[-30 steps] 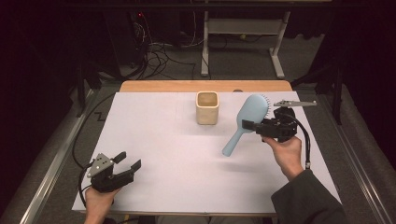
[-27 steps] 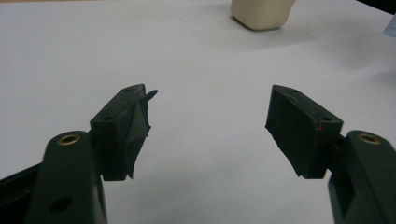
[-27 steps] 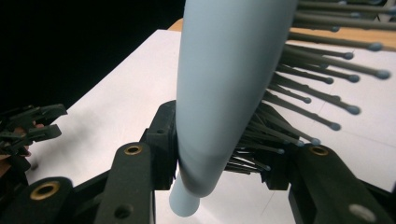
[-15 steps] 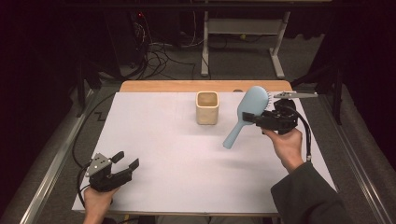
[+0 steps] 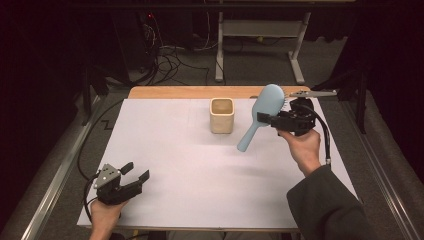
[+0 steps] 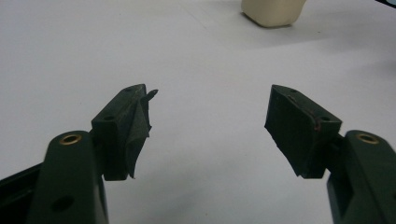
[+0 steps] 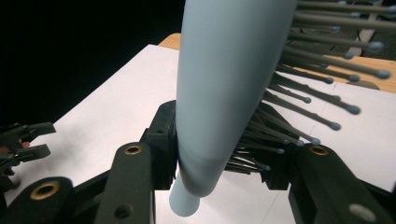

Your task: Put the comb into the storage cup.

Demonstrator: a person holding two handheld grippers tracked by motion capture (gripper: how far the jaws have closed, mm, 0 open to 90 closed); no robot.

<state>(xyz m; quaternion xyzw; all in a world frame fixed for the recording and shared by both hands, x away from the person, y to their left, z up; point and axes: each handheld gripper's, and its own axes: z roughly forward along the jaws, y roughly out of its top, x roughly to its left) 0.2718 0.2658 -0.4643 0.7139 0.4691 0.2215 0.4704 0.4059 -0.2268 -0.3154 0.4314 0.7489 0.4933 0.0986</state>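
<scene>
**Hairbrush held aloft, handle slanting away from the cup**

The light-blue hairbrush [image 5: 260,116] is clamped by the right tongs [image 5: 267,120] near where the head meets the handle, above the worktop [image 5: 165,145]. Its long axis slants, handle down toward the person's left. The cream cup [image 5: 222,115] is seen just left of the brush, apparently the nearest receptacle. The left tongs [image 5: 134,174] rest wide open and empty, well apart.

Pale blue plastic paddle hairbrush [image 5: 260,116] with grey ball-tipped bristles [image 7: 322,84], lifted off white bench, clamped at base of head. Tilted: oval head up and far, bristles facing right, round handle slanting down toward near left. Hangs just right of cream square cup [image 5: 222,115], apart.
</scene>
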